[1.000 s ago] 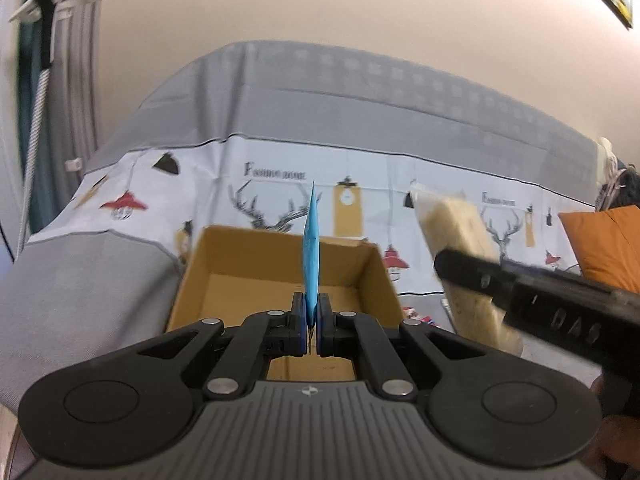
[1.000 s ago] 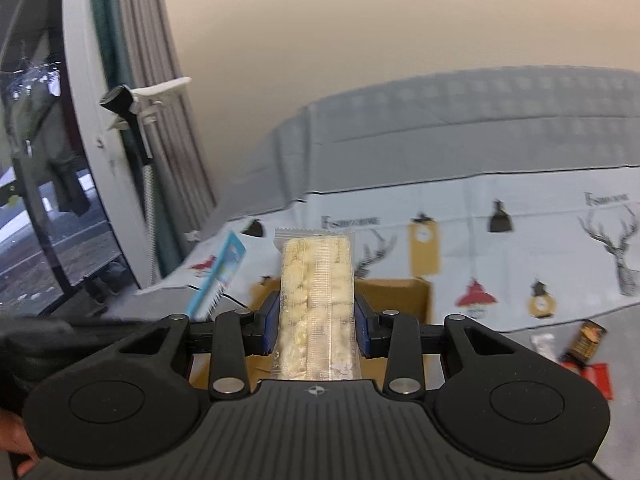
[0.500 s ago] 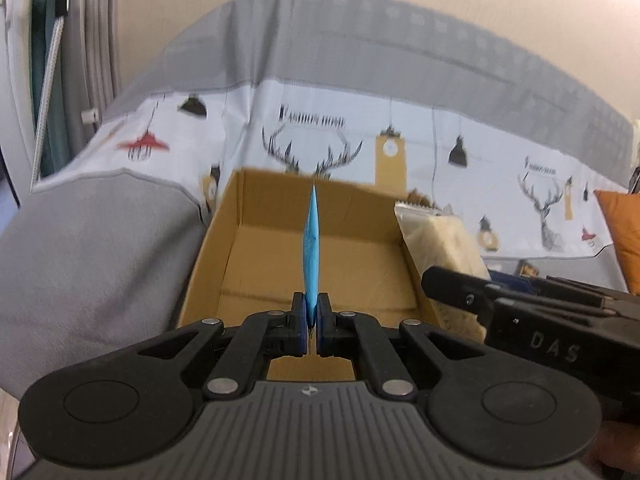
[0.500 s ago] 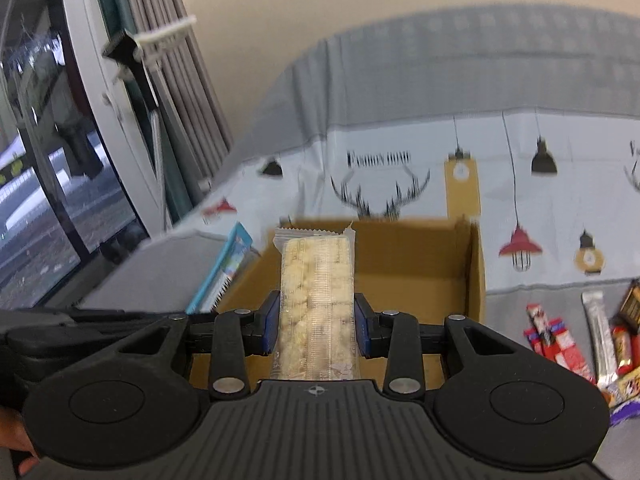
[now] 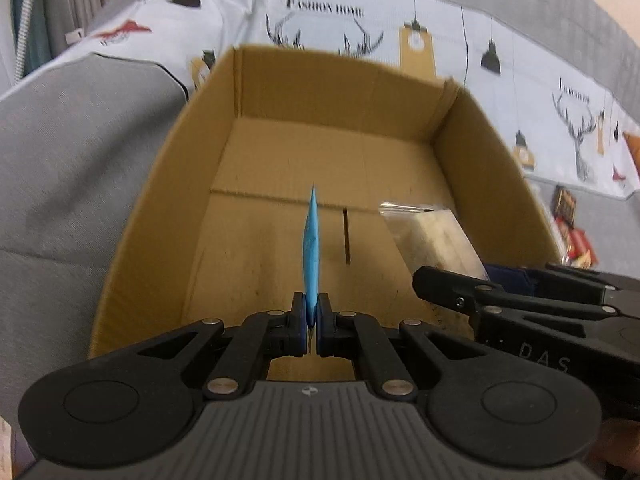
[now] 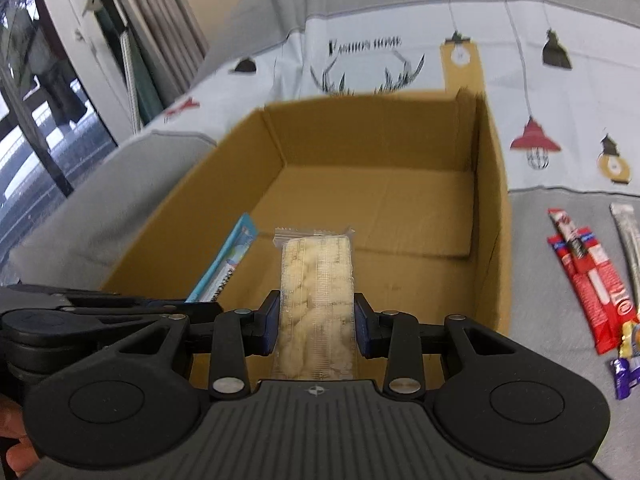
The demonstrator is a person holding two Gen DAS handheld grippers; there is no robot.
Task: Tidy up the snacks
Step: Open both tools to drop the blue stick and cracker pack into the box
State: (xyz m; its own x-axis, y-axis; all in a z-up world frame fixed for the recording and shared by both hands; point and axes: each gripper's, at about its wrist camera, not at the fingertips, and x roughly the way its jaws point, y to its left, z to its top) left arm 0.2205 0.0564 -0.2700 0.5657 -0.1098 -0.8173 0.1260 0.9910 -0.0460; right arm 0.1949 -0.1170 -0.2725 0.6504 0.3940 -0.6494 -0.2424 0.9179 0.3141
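Observation:
An open cardboard box (image 5: 156, 208) stands on a grey sofa; it also shows in the right wrist view (image 6: 494, 216). My left gripper (image 5: 311, 320) is shut on a thin blue snack packet (image 5: 311, 248), held edge-on over the box floor. My right gripper (image 6: 316, 320) is shut on a clear pack of pale puffed snack (image 6: 318, 280), also over the box near its front. In the left wrist view the right gripper (image 5: 500, 300) and its pack (image 5: 436, 236) show at the right. In the right wrist view the blue packet (image 6: 228, 260) shows at the left.
Several loose snacks lie on the sofa right of the box: red sticks (image 6: 588, 280), a silver stick (image 6: 628, 236), purple wrappers (image 6: 626, 372). A printed blanket (image 6: 360, 44) covers the sofa back. Window and curtain (image 6: 40, 80) stand at the left.
Both grippers have moved forward and down with their snacks, from above the box's near edge to inside the box opening. Both stay shut on their packs.

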